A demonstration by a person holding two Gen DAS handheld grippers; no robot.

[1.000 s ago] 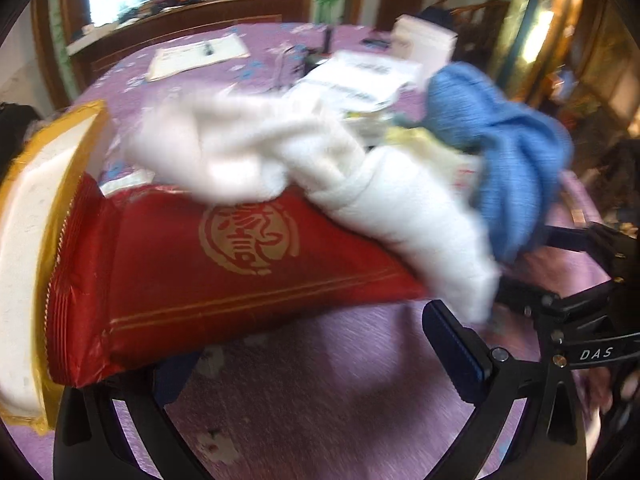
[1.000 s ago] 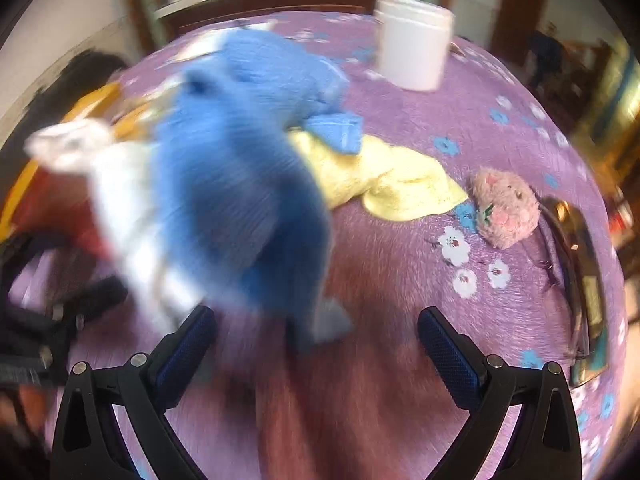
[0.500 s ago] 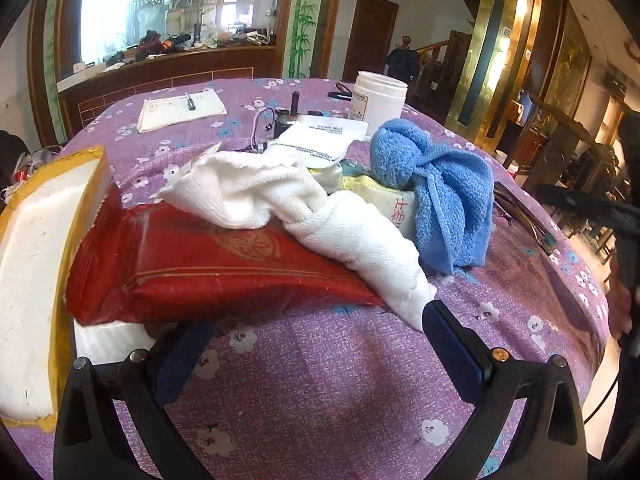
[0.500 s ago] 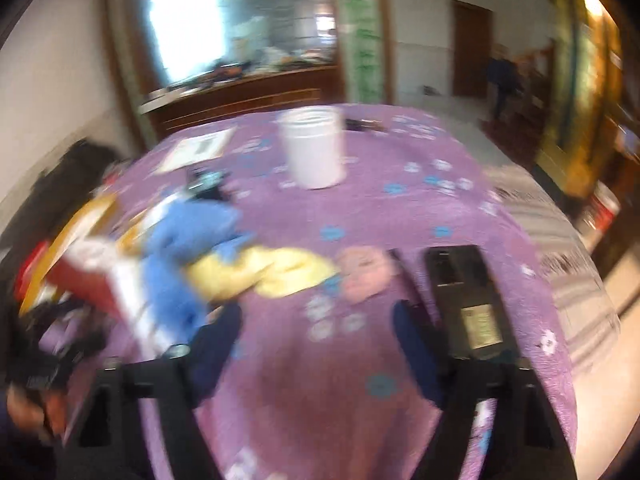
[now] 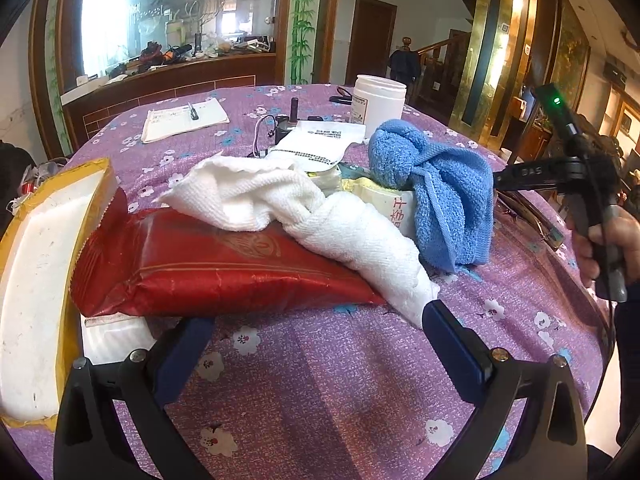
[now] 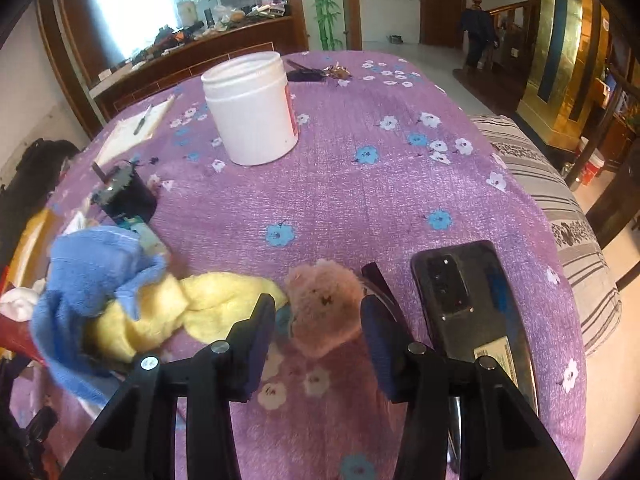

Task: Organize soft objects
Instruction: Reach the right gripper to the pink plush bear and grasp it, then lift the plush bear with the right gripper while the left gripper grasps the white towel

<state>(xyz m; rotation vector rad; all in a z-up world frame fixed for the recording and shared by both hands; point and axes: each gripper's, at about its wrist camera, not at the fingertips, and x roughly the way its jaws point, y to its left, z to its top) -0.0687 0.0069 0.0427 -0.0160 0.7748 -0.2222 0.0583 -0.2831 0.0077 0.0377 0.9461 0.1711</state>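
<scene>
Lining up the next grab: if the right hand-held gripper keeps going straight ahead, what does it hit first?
The pink plush, which sits between the open fingers of the right hand-held gripper. Beyond it lies bare purple cloth; depth is hard to judge.

The white terry-cloth towel (image 5: 320, 216) looked rough and looped, lying on a glossy red plastic packet (image 5: 208, 268); the fuzzy pink plush toy (image 6: 324, 308) sat on matt purple floral tablecloth (image 6: 360, 200).

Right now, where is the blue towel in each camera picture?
Left wrist view: the blue towel sits right of centre, knotted, draped over a white container beside the white towel.
Right wrist view: the blue towel lies at the left edge, over the yellow cloth.
Shared landmark: the white jar stands behind it in both.
</scene>
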